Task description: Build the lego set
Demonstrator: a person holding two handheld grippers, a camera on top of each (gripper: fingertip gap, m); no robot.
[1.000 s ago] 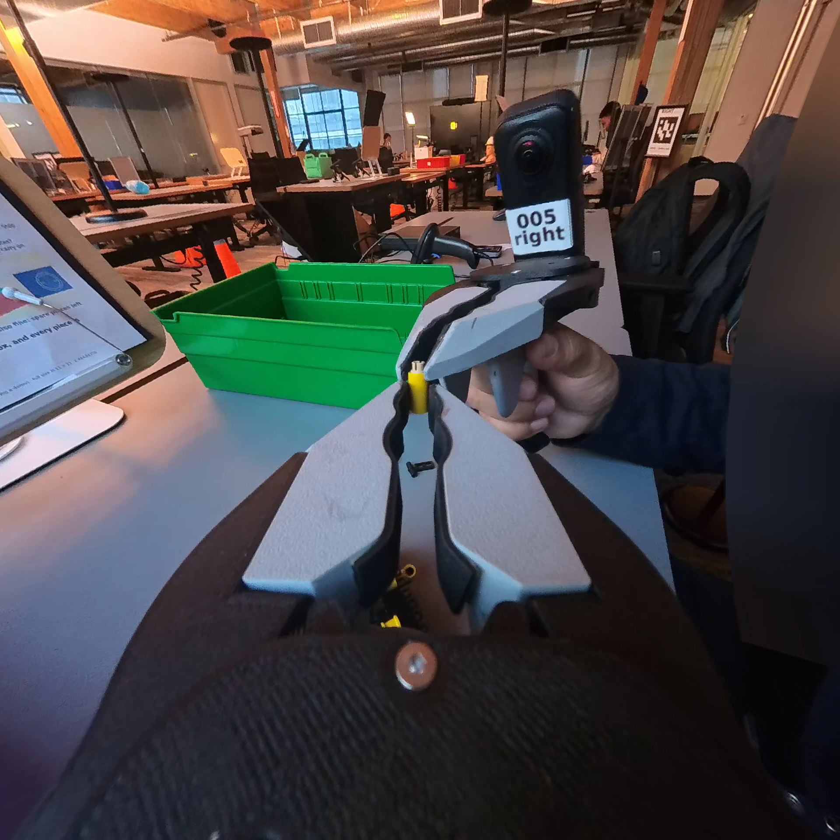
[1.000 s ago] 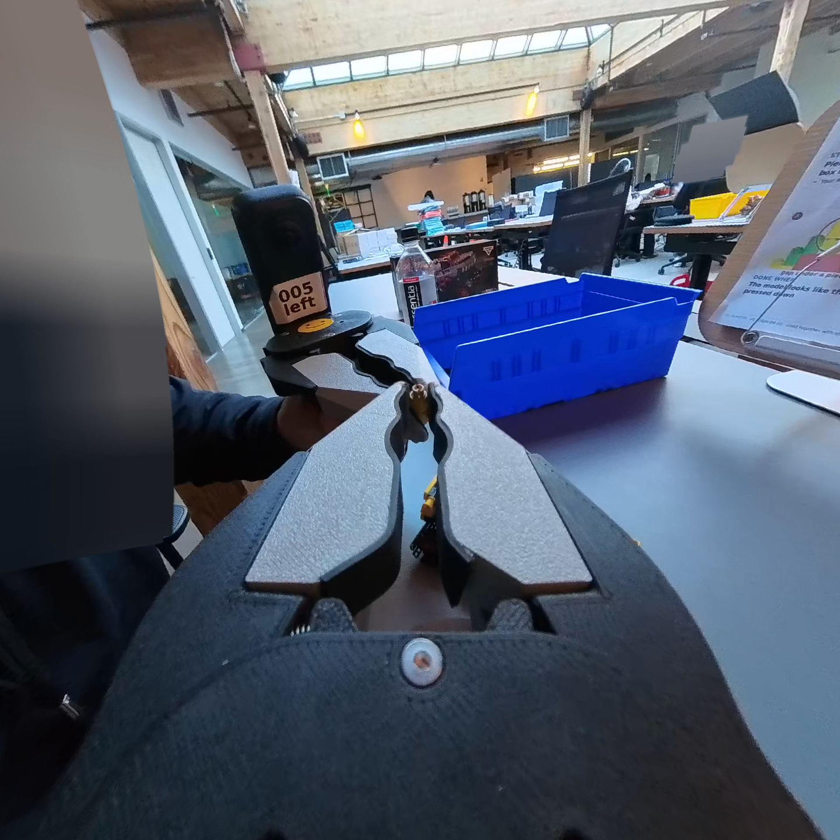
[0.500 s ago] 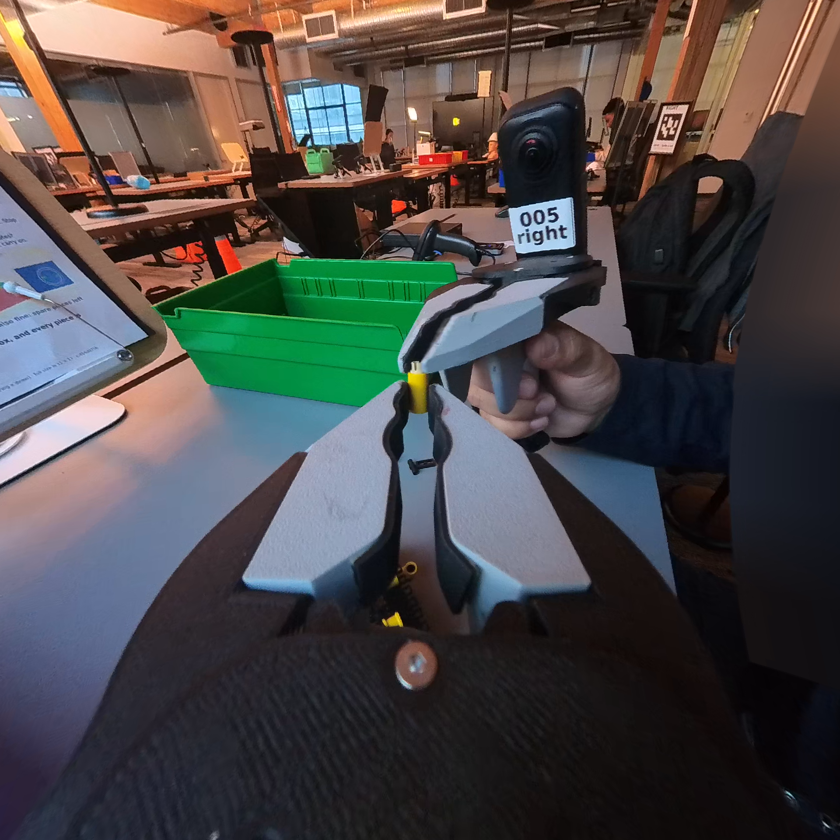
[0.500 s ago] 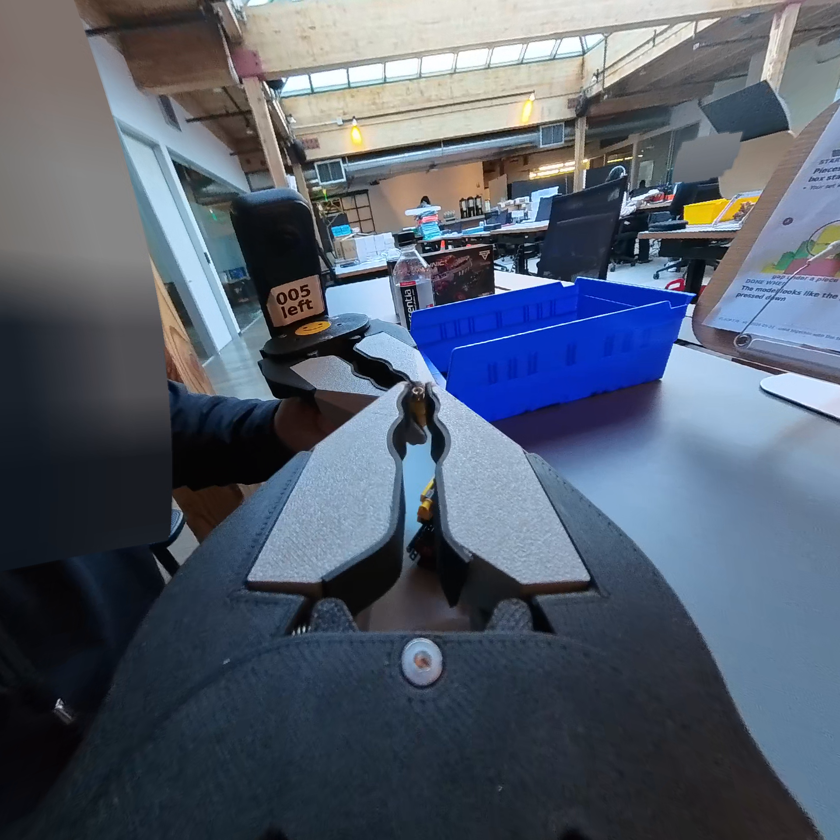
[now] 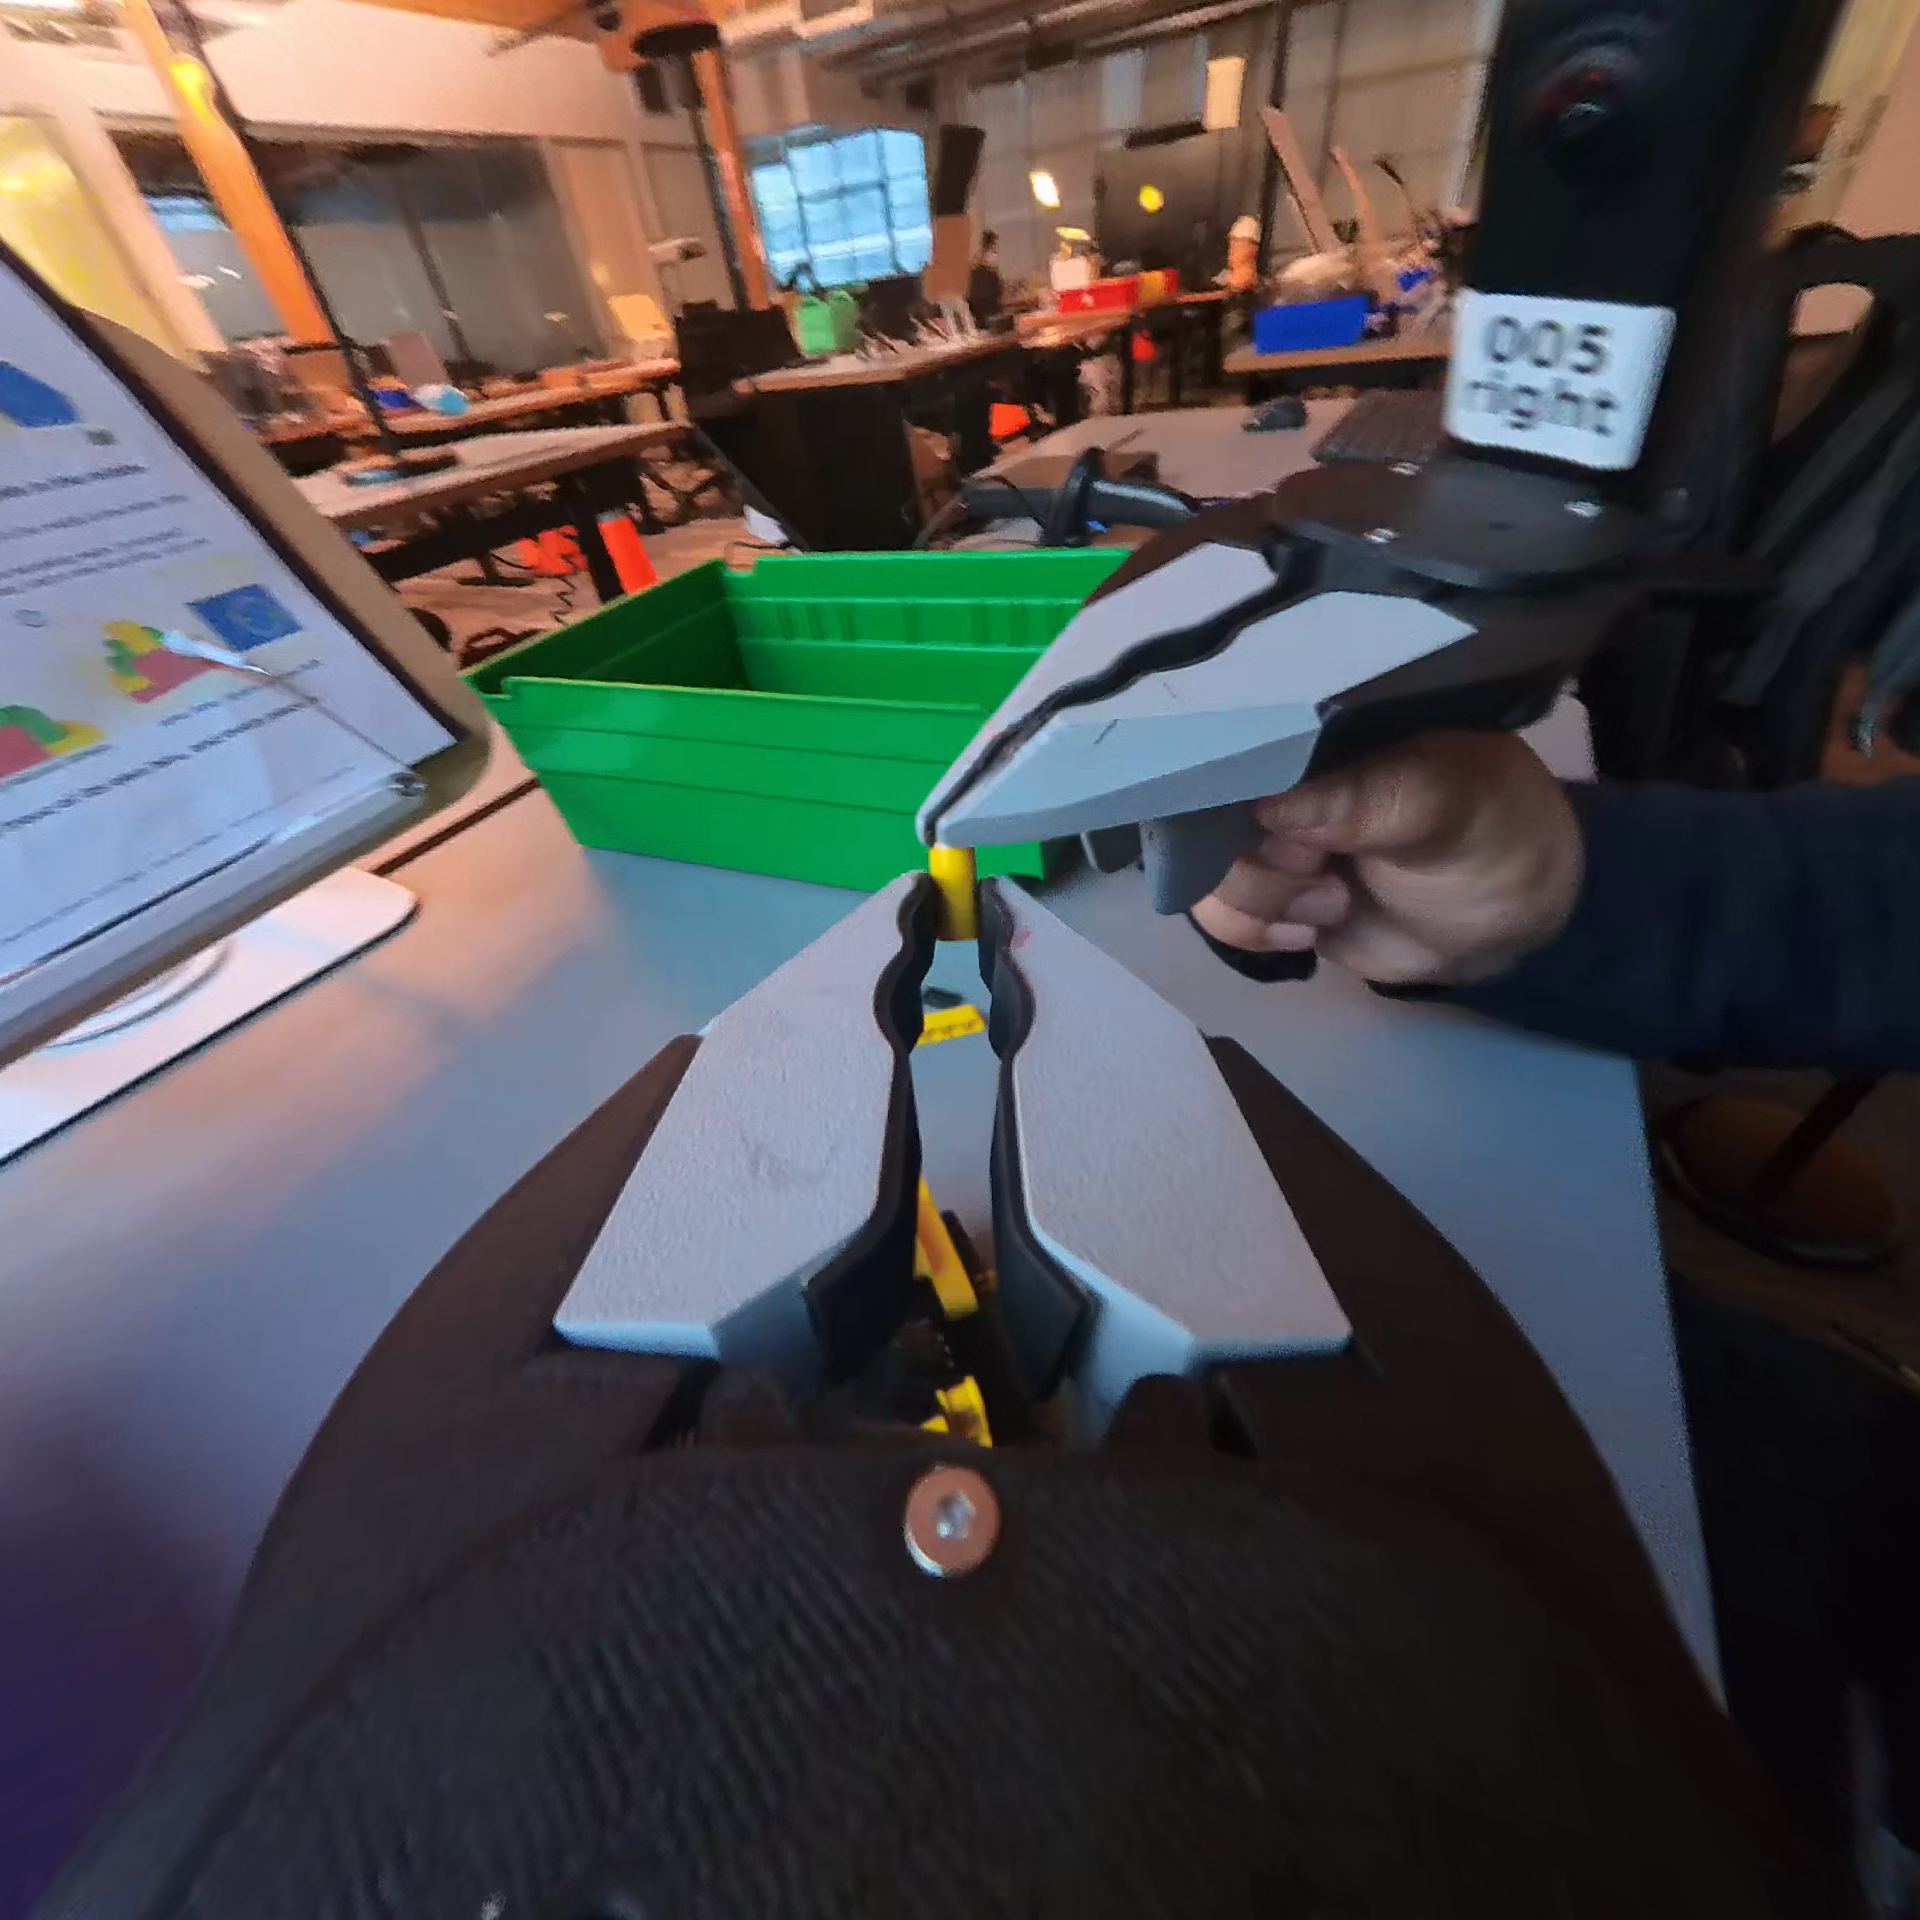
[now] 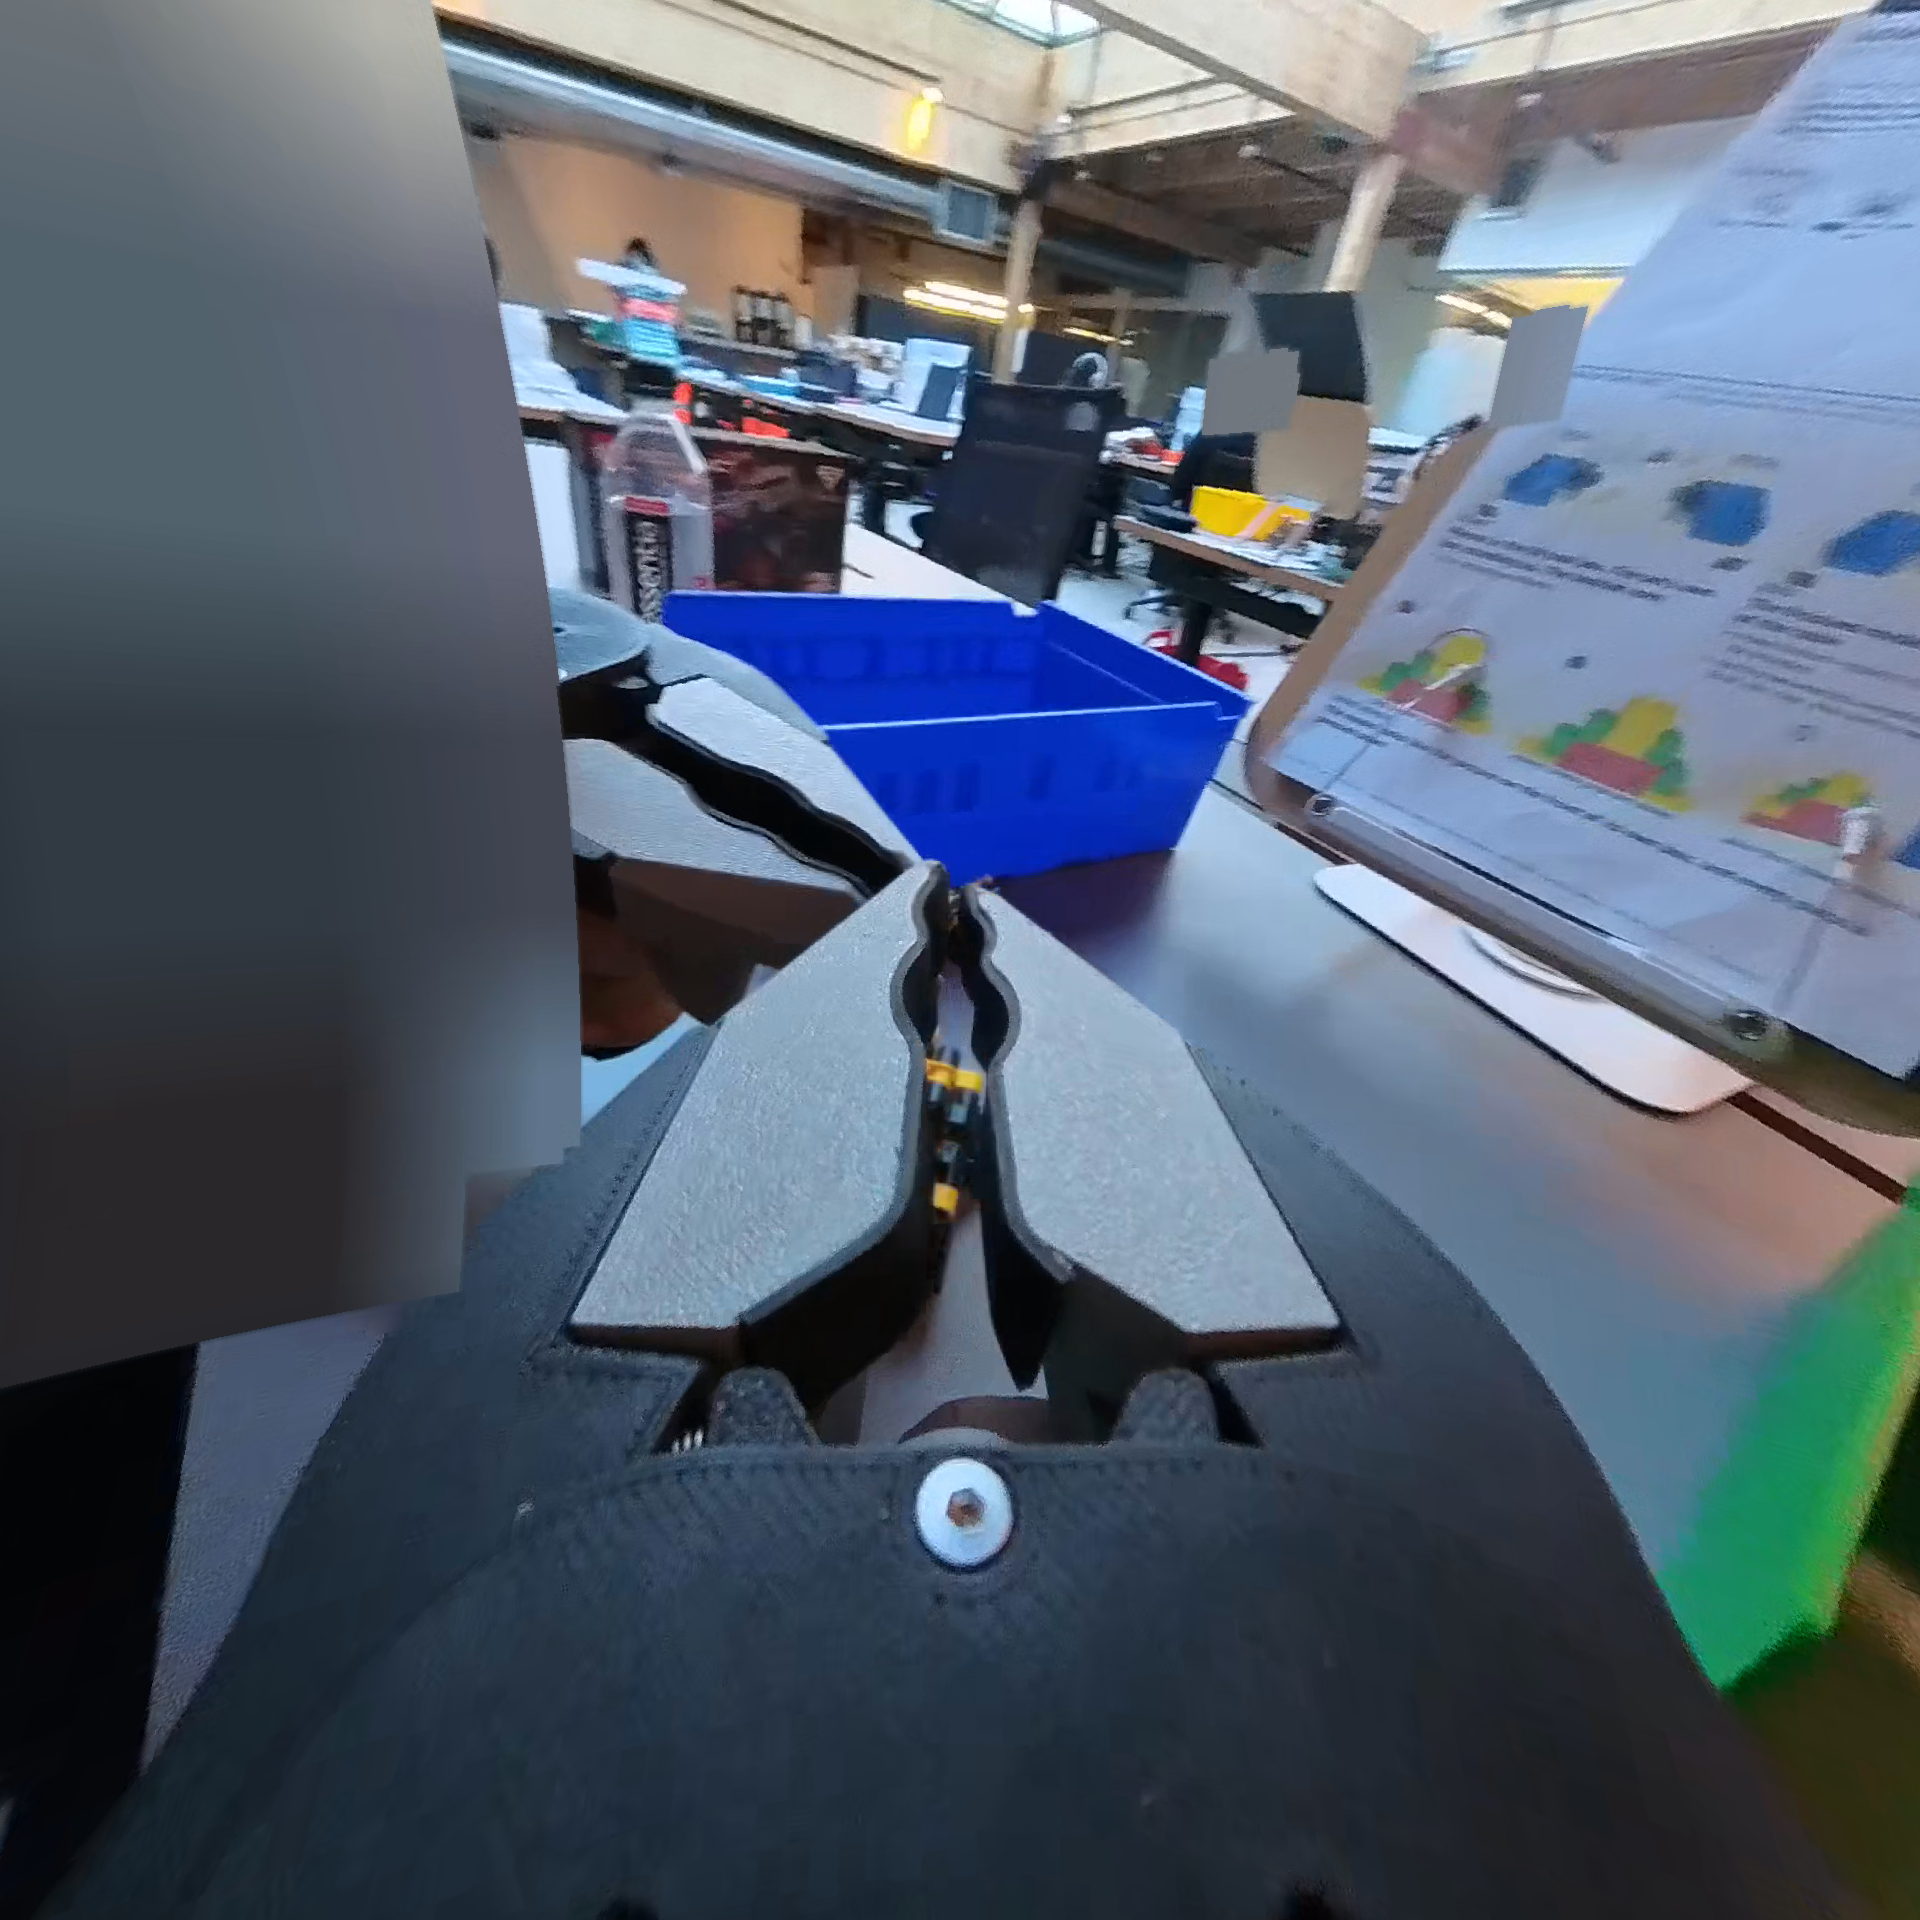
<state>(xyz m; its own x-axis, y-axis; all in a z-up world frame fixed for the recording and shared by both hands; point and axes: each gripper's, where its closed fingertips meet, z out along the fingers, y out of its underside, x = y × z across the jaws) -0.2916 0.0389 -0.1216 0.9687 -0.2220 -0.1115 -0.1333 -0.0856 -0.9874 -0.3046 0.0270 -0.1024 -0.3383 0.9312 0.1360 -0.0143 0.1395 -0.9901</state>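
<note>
While the small yellow plastic lego piece (image 5: pixel 952 891) stands upright, pinched at the tips of the left claw (image 5: pixel 951 914), the right claw (image 5: pixel 940 826) comes in from two o'clock and its narrow, nearly closed tips touch the piece's top; whether they grip anything I cannot tell. This looks like the joining step: the next move likely calls for a straight push down while the left claw holds firm. I count one yellow piece held, two claws, one green plastic bin (image 5: pixel 790 707) at twelve o'clock on the grey table (image 5: pixel 364 1091), one blue plastic bin (image 6: pixel 997 748), and one printed instruction sheet on a stand (image 5: pixel 125 675) at ten o'clock.
</note>
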